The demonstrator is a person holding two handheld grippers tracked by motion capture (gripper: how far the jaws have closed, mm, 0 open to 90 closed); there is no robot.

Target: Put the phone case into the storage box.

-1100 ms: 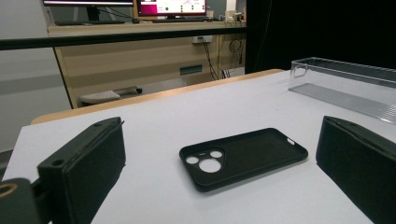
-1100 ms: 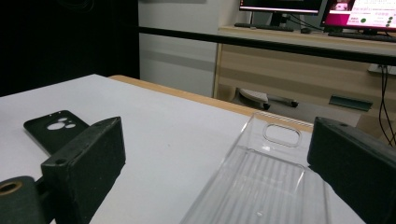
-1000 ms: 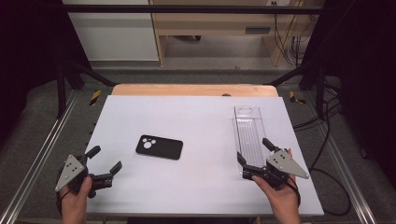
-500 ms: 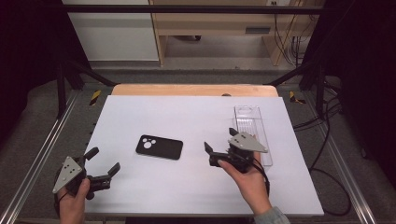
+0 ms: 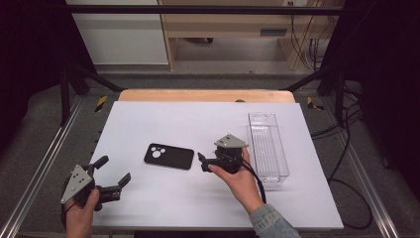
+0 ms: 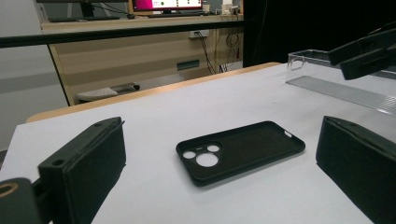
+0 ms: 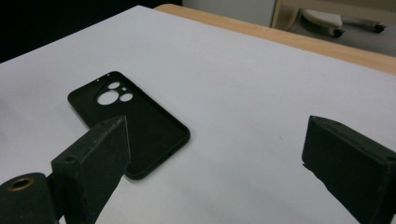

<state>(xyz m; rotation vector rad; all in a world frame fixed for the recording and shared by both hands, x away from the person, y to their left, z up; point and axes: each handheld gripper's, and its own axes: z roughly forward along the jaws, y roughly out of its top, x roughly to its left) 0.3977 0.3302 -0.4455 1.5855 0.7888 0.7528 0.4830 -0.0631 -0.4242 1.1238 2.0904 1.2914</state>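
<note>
Right gripper has moved since the earlier frames: from beside the near end of the clear tray it has swung left across the table and now sits just right of the black rubbery phone case. Left gripper is unchanged, parked at the near-left corner of the white table top.

Placement: case lies flat, inner side up, camera cut-outs toward the left end, roughly mid-table and well apart from the clear rectangular plastic tray, which stands along the right side with nothing visible inside. Case is free on all edges, so access from the right is open. Judgement: right gripper is lined up w/ the case's right-hand short edge for a pick; tray is prob. the destination, though that can't be confirmed.

Tool state, right: jaws spread wide. In the right gripper view, one jaw hangs over the near corner of the case, the other stands well off over bare table. No contact seen; nothing held.

Tool state, left: jaws spread wide, nothing between them. Left gripper view looks across at the case, w/ the right gripper's jaws at top right. Resting low by the table edge, appears on standby.

Case not yet gripped.
</note>
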